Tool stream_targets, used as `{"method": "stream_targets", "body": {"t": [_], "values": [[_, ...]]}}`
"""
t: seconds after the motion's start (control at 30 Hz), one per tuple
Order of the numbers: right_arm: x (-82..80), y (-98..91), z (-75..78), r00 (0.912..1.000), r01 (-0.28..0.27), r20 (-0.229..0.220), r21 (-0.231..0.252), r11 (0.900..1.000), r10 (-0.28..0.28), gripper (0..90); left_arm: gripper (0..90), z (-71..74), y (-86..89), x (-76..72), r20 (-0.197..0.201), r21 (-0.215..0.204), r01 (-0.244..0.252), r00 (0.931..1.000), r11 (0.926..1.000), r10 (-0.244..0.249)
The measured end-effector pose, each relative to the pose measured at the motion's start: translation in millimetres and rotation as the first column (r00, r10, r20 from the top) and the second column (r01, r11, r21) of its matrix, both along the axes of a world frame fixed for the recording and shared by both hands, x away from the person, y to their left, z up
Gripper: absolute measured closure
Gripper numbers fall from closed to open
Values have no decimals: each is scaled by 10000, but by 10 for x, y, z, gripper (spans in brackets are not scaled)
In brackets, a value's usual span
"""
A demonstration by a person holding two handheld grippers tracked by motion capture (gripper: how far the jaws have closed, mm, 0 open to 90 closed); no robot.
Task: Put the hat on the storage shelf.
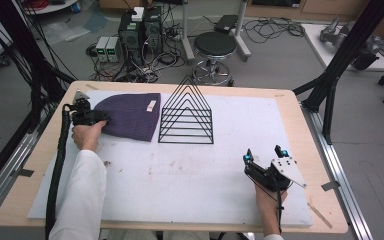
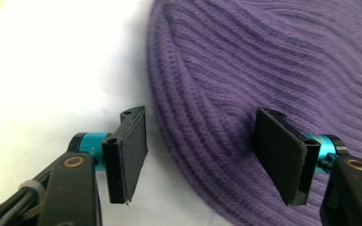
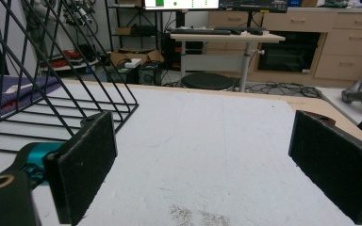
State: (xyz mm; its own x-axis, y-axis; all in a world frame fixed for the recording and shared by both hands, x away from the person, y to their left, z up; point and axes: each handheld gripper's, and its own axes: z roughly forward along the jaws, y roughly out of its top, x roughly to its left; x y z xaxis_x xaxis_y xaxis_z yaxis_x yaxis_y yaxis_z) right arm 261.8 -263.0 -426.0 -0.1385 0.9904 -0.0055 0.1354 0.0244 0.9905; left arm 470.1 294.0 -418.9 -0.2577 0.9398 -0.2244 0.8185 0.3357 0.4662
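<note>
A purple knitted beanie (image 1: 130, 115) lies flat at the back left of the white mat, with a small pale label near its folded edge. My left gripper (image 1: 101, 119) is at the hat's rounded left rim. In the left gripper view it (image 2: 212, 155) stands open, one jaw over the white mat and the other over the ribbed purple knit (image 2: 273, 61), the rim running between them. My right gripper (image 1: 264, 153) hovers open at the front right of the mat; in the right gripper view (image 3: 217, 174) nothing lies between its pads.
A black wire triangular rack (image 1: 187, 112) stands just right of the hat, also seen as the rack (image 3: 52, 70) at left. The white mat (image 1: 190, 170) covers a wooden table (image 1: 295, 107). Beyond the far edge are a stool (image 1: 214, 46) and computers with cables on the floor.
</note>
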Motion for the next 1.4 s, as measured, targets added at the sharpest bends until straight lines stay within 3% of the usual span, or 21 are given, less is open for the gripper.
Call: {"method": "stream_targets", "body": {"t": [0.1, 0.2, 0.23, 0.27, 0.3, 0.37, 0.47, 0.73, 0.8, 0.9, 1.0, 1.13, 1.27, 1.4], "values": [[1, 5, 0, 10000, -1, -6, -52, 10000, 1, 76, 352, -2, -1, 4, 58, -120, 32, 10000, 9999, -32], [-2, 10, 0, 10000, 17, -32, -14, 10000, -17, 76, 403, 0, 0, -2, 97, -17, 97, 9999, 10000, -97], [1, 6, 0, 10000, 28, 4, -67, 10000, -28, 77, 448, 0, -4, -5, 179, -24, 238, 9996, 9997, -237], [-1, 10, -1, 10000, 19, -35, -32, 10000, -19, 76, 557, -7, -12, -9, 312, -255, 463, 9985, 9986, -455], [1, 10, -1, 10000, 26, -3, -61, 10000, -26, 76, 621, -16, -35, -9, 365, -180, 540, 9979, 9984, -533], [0, 12, -1, 10000, 25, -1, -90, 10000, -25, 76, 663, -23, -73, -15, 439, 154, 651, 9969, 9978, -657], [-3, 17, -1, 10000, -8, -31, -81, 10000, 8, 76, 739, -27, -61, -17, 528, -152, 812, 9954, 9966, -803], [-3, 1, 0, 10000, -10, -13, -54, 10000, 10, 76, 809, 8, -11, -55, 837, -528, 1084, 9911, 9927, -1037], [-12, 3, 1, 10000, 4, -10, -80, 10000, -4, 76, 814, 11, 2, -74, 1065, -626, 999, 9900, 9930, -928], [-19, -4, 4, 10000, 19, 34, -131, 9999, -19, 76, 815, 46, 1, -116, 1569, -401, 901, 9841, 9951, -828], [-31, -15, 8, 10000, 78, 55, -72, 9999, -77, 76, 815, 109, -25, -183, 2124, -407, 1084, 9723, 9933, -974], [-29, -36, 9, 9999, 143, 87, -27, 9999, -142, 76, 815, 233, -49, -283, 2844, -131, 1313, 9509, 9913, -1222], [-28, -18, 15, 9998, 173, 73, -60, 9998, -173, 76, 817, 382, -76, -376, 3705, 95, 1423, 9189, 9898, -1356], [-28, 3, 20, 9999, 105, 97, -52, 9999, -105, 76, 818, 524, -110, -450, 4284, 427, 1538, 8898, 9872, -1572]]}}
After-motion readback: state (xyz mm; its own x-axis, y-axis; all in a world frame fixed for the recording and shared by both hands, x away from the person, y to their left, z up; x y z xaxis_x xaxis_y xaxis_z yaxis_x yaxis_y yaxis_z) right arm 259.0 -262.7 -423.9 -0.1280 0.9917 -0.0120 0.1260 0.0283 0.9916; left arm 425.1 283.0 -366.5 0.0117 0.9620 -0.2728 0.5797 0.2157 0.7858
